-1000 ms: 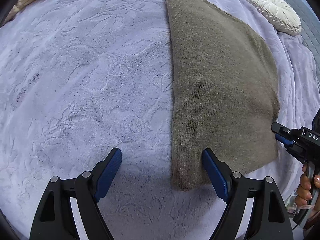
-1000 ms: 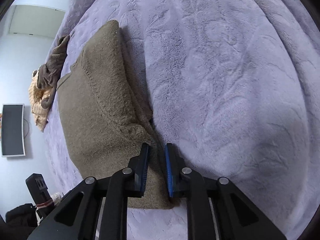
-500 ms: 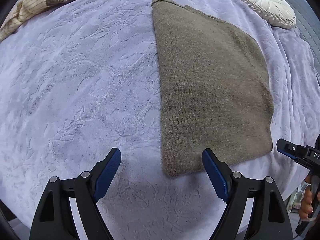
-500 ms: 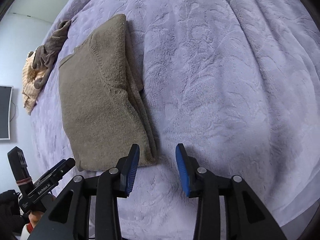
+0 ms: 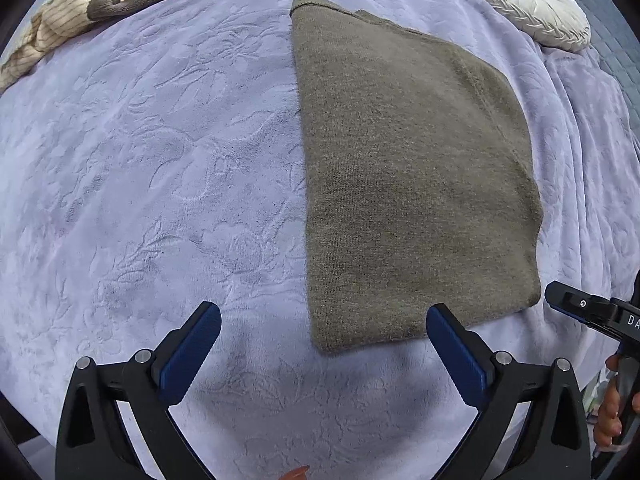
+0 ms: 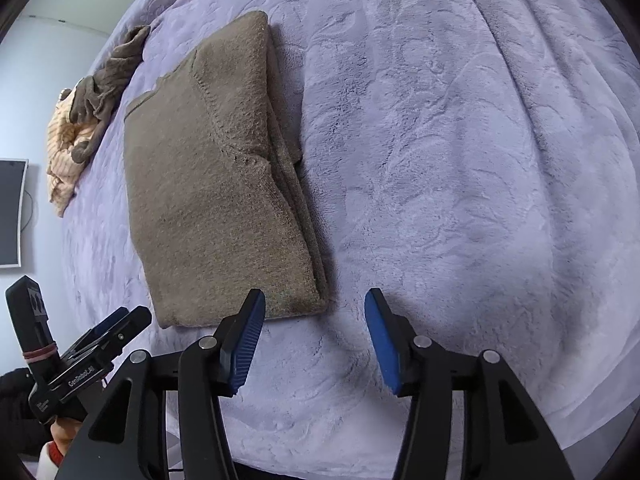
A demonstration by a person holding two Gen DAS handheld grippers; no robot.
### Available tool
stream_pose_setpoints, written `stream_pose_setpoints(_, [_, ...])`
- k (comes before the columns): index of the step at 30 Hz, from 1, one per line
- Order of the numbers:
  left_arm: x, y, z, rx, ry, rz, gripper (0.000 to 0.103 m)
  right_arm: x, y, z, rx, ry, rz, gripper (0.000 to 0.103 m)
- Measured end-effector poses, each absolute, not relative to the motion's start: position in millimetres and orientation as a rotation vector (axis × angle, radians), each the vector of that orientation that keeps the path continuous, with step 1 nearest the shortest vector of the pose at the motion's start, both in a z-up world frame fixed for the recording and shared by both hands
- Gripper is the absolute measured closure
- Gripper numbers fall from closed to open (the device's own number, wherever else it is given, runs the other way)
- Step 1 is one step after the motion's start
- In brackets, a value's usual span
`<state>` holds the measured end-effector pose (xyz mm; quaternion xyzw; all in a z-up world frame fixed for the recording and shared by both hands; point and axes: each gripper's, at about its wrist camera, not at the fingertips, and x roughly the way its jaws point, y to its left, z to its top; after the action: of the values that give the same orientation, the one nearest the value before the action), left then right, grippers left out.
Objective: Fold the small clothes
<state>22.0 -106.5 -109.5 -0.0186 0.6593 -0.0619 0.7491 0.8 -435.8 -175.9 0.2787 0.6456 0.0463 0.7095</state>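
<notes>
An olive-brown knitted garment (image 5: 412, 184) lies folded in layers on the lilac blanket (image 5: 160, 184). It also shows in the right wrist view (image 6: 216, 200), with stacked folded edges along its right side. My left gripper (image 5: 323, 344) is open and empty, just short of the garment's near edge. My right gripper (image 6: 314, 332) is open and empty, just off the garment's near right corner. Each gripper shows in the other's view: the right one (image 5: 588, 312) at the right edge, the left one (image 6: 112, 328) at the lower left.
A heap of other clothes, striped cream and grey-brown (image 5: 80, 8), lies at the far left of the bed and shows in the right wrist view (image 6: 84, 116). A round white cushion (image 5: 528, 0) sits at the far right. A wall screen (image 6: 10, 212) hangs at the left.
My right gripper has let go of the garment's corner, opened and drawn back. My left gripper has pulled back from the garment's near edge; the garment lies flat.
</notes>
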Motion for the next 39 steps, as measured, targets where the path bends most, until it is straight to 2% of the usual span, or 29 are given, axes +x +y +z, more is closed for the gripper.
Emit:
stream_pose_setpoints(5, [28,-115,-113,-0.015,1.449,-0.134,0.0,3,-435,-176,0.612,1.435,0.113,0.035])
stream_pose_setpoints(9, [33,-116,-118,-0.017,1.472,-0.126,0.0,7,-433,-173,0.604,1.412,0.151,0.02])
stream_pose_setpoints(15, [44,-121,-133,-0.058,1.526,-0.161,0.0,15,-429,-165,0.599,1.348,0.235,0.019])
stream_pose_setpoints(25, [90,-103,-118,-0.172,1.41,-0.15,0.0,45,-433,-155,0.487,1.282,0.251,0.019])
stream_pose_setpoints(31, [122,-104,-119,-0.174,1.352,-0.119,0.0,76,-443,-164,0.56,1.318,0.245,0.019])
stream_pose_setpoints(32, [128,-104,-121,-0.185,1.344,-0.116,0.0,81,-443,-163,0.556,1.305,0.244,0.02])
stream_pose_setpoints(34, [138,-107,-125,-0.218,1.339,-0.114,0.0,92,-442,-161,0.561,1.282,0.252,0.031])
stream_pose_setpoints(36, [149,-106,-130,-0.258,1.333,-0.117,0.0,102,-443,-164,0.588,1.275,0.263,0.055])
stream_pose_setpoints(39, [157,-107,-137,-0.298,1.327,-0.125,0.0,118,-443,-176,0.64,1.288,0.266,0.072])
